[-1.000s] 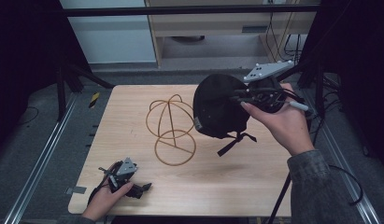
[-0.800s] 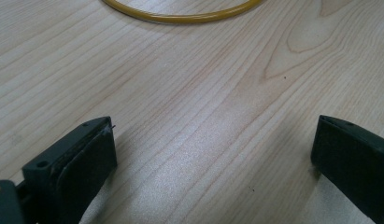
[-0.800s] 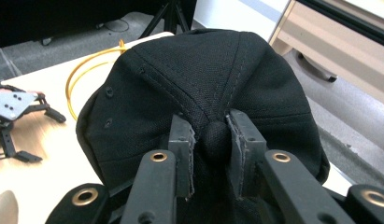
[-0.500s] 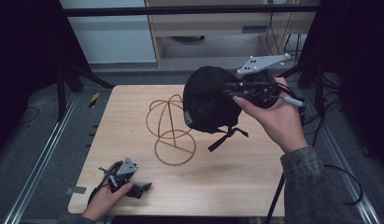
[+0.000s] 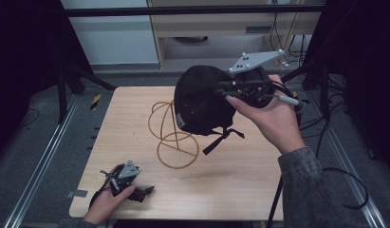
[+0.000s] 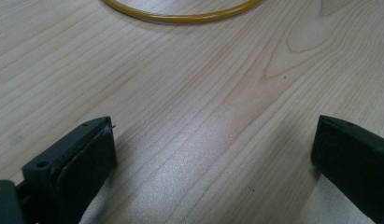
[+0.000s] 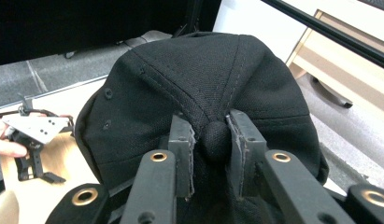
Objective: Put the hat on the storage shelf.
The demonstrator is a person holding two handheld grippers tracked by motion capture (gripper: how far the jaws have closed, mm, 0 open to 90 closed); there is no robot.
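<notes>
The right gripper [image 7: 213, 154] had its fingers [image 7: 181, 140] pinching the top button of a black cap [image 7: 194, 79], so the crown hung beyond them with its open underside facing the wire cap stand [image 5: 176, 130] just beyond, likely for seating over the wire dome. The left gripper [image 6: 213, 154] rested idle on the desk [image 6: 203, 93], fingers spread with nothing between, the stand's base ring ahead.
</notes>
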